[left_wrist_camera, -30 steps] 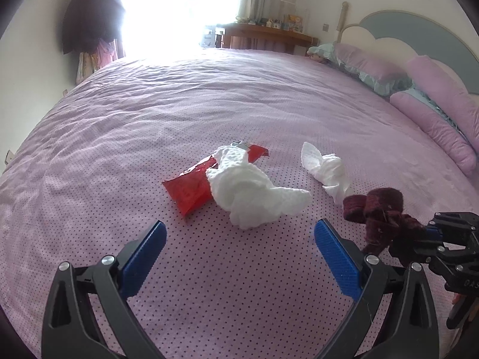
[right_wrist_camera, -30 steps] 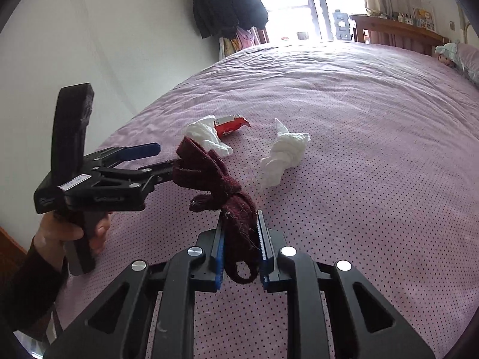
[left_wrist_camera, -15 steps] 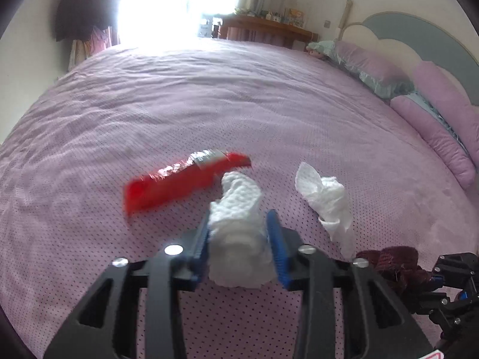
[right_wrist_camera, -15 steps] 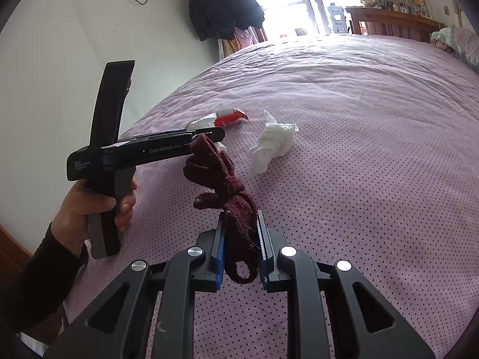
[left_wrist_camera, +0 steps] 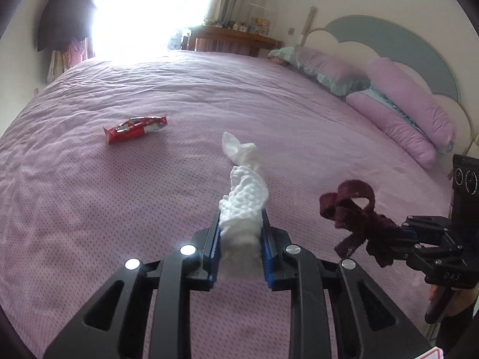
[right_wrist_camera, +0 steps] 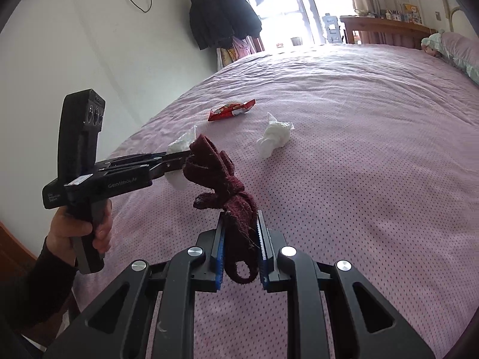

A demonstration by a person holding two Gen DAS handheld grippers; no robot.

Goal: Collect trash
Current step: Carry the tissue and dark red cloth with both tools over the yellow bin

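A pink dotted bed (left_wrist_camera: 89, 197) fills the bedroom. Two tissues: the left gripper (left_wrist_camera: 241, 233) closing on one (left_wrist_camera: 244, 206), another (right_wrist_camera: 274, 136) at twelve o'clock. One red wrapper (left_wrist_camera: 134, 128). The right gripper (right_wrist_camera: 239, 239) grasps one maroon cloth (right_wrist_camera: 221, 176).

Daylight is pouring in through the window (left_wrist_camera: 143, 15) at the far end of the room, blowing out to pure white glare in both views and washing over the near edge of the bedspread (left_wrist_camera: 179, 95). The rest is sitting evenly lit, with soft, faint shadows. Fisheye distortion is bending the bed into a dome, and dark vignetting is closing in at the corners. Focus is holding reasonably sharp throughout.
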